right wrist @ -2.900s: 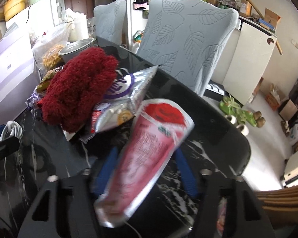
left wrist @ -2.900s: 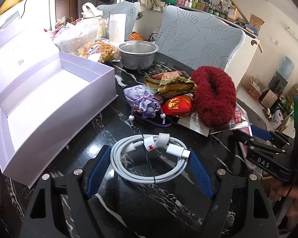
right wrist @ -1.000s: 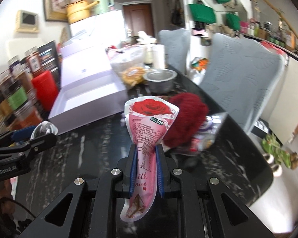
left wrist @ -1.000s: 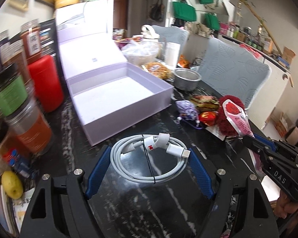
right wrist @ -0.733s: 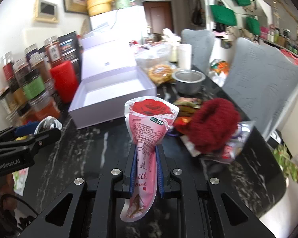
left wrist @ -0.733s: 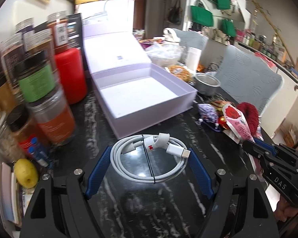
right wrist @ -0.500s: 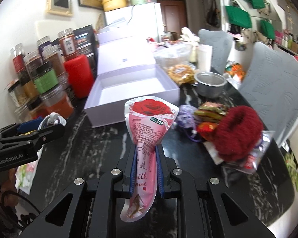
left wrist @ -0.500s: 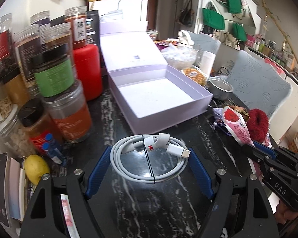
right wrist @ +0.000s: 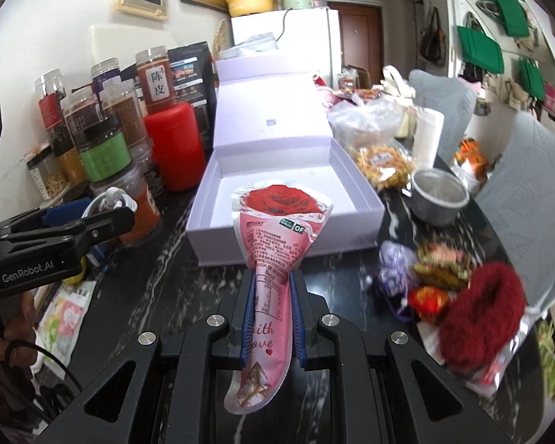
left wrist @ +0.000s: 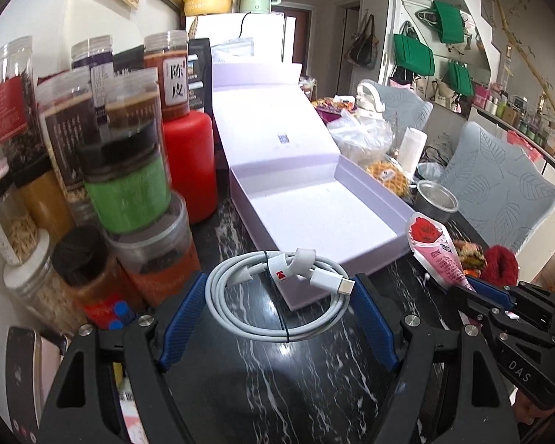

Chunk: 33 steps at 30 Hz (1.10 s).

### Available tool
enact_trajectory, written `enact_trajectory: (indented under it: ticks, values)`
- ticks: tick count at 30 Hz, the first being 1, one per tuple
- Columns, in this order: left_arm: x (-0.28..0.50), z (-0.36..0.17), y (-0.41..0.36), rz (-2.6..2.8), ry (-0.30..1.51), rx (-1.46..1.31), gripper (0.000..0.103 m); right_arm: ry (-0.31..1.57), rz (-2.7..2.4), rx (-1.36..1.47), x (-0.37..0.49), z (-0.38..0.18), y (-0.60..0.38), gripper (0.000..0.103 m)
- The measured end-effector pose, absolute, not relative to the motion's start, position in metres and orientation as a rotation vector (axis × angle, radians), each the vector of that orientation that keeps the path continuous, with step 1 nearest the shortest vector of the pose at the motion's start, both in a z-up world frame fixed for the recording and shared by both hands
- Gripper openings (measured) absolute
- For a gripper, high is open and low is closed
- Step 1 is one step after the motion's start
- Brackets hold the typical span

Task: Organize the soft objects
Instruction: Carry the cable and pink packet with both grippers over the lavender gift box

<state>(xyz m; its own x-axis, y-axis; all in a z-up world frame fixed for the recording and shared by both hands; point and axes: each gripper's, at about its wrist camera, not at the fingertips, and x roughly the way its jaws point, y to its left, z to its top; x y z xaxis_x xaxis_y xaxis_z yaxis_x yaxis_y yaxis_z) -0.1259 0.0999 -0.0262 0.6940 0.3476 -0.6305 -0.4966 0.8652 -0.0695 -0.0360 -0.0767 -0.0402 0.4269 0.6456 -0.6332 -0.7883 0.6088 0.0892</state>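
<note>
Lavender cardboard forms the open box [right wrist: 359, 203], the landmark here: its lid is propped back and its floor is bare, so it is probably where the soft things are meant to go. Both carried items are aimed toward its near wall.

The right gripper [right wrist: 272, 318] has its 2 blue pads pressed narrowly together on the thin neck of a pink rose-printed pouch [right wrist: 277, 229], whose wide top stands up in front of the box's near wall. Pinching the neck likely keeps the floppy pouch from folding.

The left gripper [left wrist: 277, 314] holds a coiled white cable [left wrist: 277, 296] between fingers [left wrist: 183, 314] spread fairly wide, each pad against a side of the coil, just short of the box's near corner.

Right of the box, a fuzzy red scrunchie [right wrist: 481, 310], a lilac drawstring pouch [right wrist: 394, 262] and small foil packets [right wrist: 440, 270] lie on the black marble table [right wrist: 166, 281], not yet sorted.
</note>
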Motion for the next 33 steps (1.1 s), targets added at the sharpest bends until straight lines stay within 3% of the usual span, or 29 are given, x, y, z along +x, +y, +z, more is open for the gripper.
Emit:
enact_trajectory:
  ticks: [33]
  values:
    - [-0.024, 0.05, 0.112, 0.426, 0.479, -0.109, 0.079, 0.554, 0.968, -0.185, 0.042, 0.032, -0.04, 0.018]
